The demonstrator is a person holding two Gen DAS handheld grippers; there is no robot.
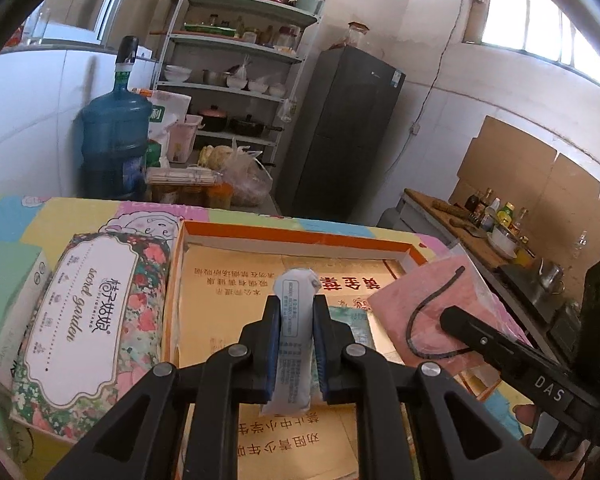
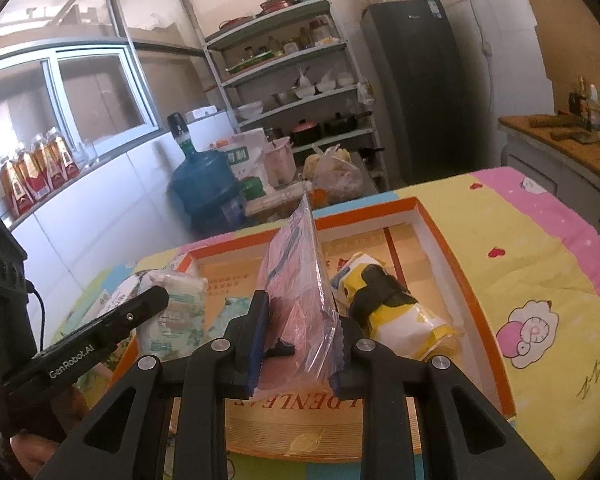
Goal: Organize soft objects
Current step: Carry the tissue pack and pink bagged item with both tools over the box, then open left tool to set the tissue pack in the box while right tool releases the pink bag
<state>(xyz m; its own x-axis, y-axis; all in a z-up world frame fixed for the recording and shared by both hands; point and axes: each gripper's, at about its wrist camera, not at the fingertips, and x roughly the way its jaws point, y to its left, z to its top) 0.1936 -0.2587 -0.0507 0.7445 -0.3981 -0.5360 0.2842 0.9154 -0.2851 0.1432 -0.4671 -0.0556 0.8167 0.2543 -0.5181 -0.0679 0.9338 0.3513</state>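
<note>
The left tool [image 1: 296, 344] is clamped on a small white tissue pack [image 1: 294, 320], the right tool [image 2: 300, 344] on a pink bagged item [image 2: 296, 280], both above the orange tray [image 2: 460, 264]. A yellow-and-white pack [image 2: 392, 316] already lies inside; the floral tissue pack [image 1: 88, 320] waits left of the tray.

The black plastic left gripper [image 1: 296, 308] is fitted with blue-edged pads and four round silver pivot screws behind them. The matching black right gripper [image 2: 300, 312] is built alike; white "DAS" lettering is printed on its side.
</note>
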